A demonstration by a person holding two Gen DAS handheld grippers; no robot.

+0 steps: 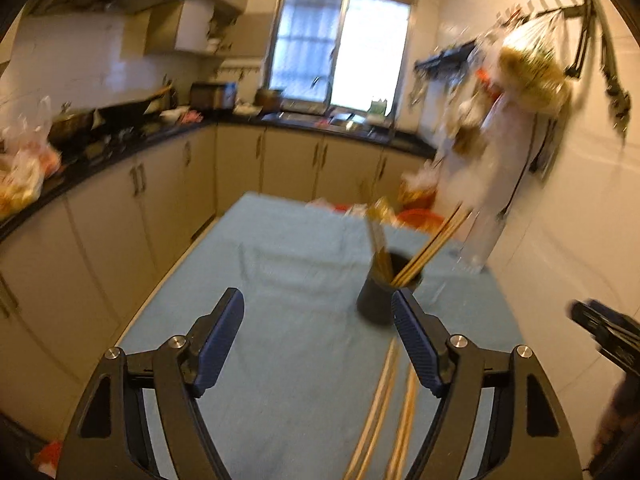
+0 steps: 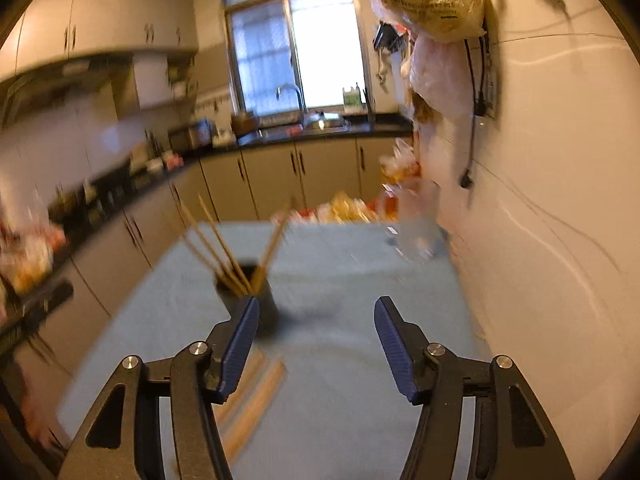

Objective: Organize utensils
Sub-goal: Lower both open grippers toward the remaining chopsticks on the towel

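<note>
Nearest the cameras, the left gripper [image 1: 318, 344] stands with its blue ribbed pads wide apart and nothing between them, and the right gripper [image 2: 316, 350] is likewise spread open and empty. Just beyond and below the fingers, a few long pale wooden chopsticks [image 1: 384, 412] lie loose and roughly parallel on the light blue cloth covering the table [image 1: 280, 264]; in the right wrist view the same sticks [image 2: 256, 396] show beneath the left-hand finger. Further on, the black cylindrical holder [image 1: 380, 300] stands upright on the cloth, with several chopsticks already leaning out of its mouth in two fanned bunches; motion blur makes their count uncertain, perhaps six or more. The task therefore looks partly done: some utensils are stowed in the holder, while the loose ones on the cloth remain to be picked up and dropped in. Beyond the table stretch beige kitchen cabinets [image 1: 288, 160] under a dark counter, and a bright window [image 1: 340, 48].
</note>
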